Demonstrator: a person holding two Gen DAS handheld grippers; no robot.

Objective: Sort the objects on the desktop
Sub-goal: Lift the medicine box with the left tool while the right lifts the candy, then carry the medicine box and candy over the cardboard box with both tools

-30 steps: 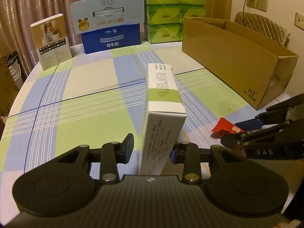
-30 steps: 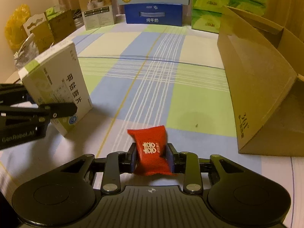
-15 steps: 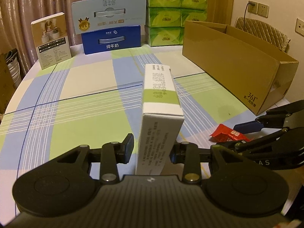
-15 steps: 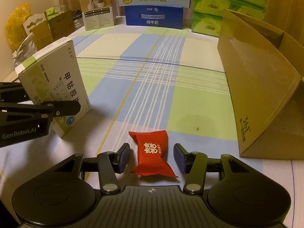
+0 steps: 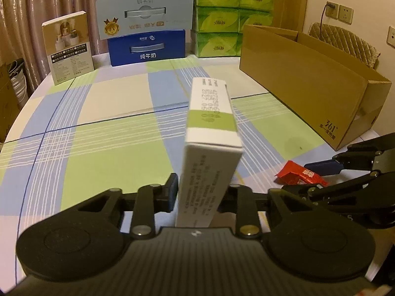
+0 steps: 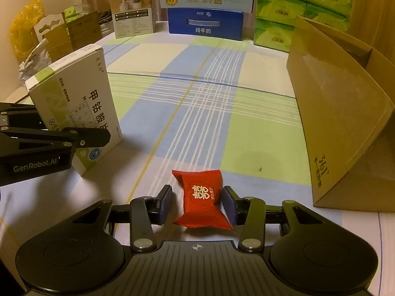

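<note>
Medicine box [image 5: 209,153] stands on the surface pinched in your left jaws, while your right jaws are closing around the red packet [image 6: 201,194], which may slip sideways if touched unevenly.

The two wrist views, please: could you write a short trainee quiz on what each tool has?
1. True or false: the left tool is shut on the white-and-green box.
2. What lies between the right tool pads? A red packet; B pen; C spoon.
3. Fill in: in the right wrist view, the cardboard box stands to the packet's ____.
Key: 1 true; 2 A, jaws closing, not yet gripping; 3 right.
</note>
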